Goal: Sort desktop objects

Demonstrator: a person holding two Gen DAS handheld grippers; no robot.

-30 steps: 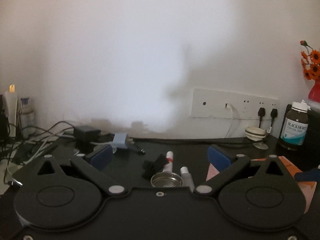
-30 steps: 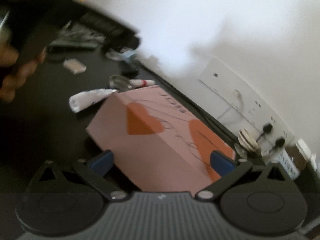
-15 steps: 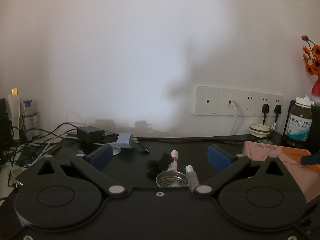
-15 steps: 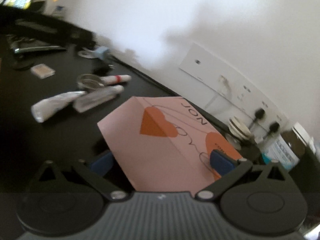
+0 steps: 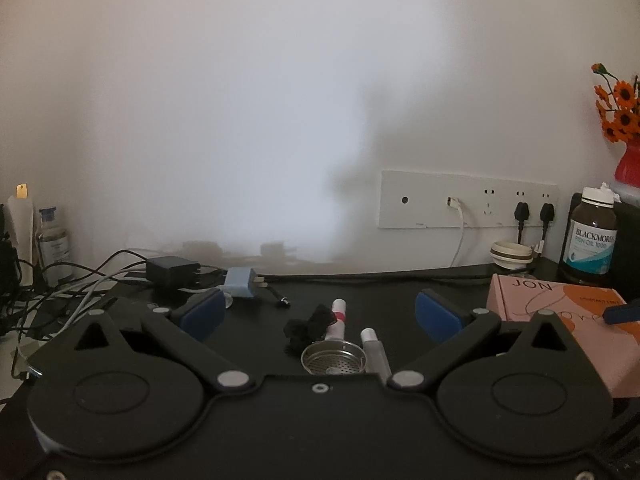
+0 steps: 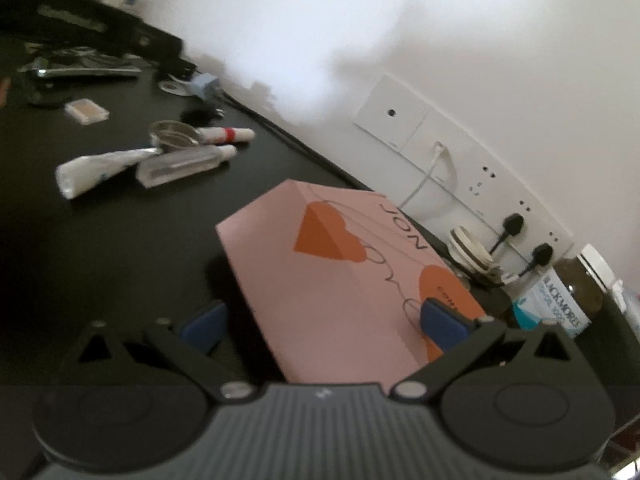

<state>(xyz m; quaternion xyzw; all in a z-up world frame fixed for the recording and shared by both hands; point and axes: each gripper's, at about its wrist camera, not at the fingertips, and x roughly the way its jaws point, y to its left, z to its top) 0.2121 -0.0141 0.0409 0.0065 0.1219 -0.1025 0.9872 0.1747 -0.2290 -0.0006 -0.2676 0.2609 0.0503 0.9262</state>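
Note:
A pink box with orange hearts (image 6: 332,280) sits between the blue pads of my right gripper (image 6: 320,322), which grips it across its width, tilted. The box also shows at the right of the left wrist view (image 5: 560,320), with one blue right fingertip (image 5: 622,312) on it. My left gripper (image 5: 320,314) is open and empty, low over the black desk (image 5: 384,292). Just ahead of it lie a metal strainer cup (image 5: 334,358), a white tube with a red band (image 5: 337,318), a clear tube (image 5: 374,350) and a black crumpled thing (image 5: 308,326).
A fish-oil bottle (image 5: 592,236), a white roll (image 5: 512,254), a wall socket strip (image 5: 468,200) and a red vase with orange flowers (image 5: 624,136) stand at the right back. A blue plug (image 5: 242,282), black adapter (image 5: 172,272) and cables lie at the left. A white tube (image 6: 104,170) lies mid-desk.
My right gripper has carried the pink box to the right and toward the wall, near the bottle. The left gripper's view levelled out and stayed over the strainer cup.

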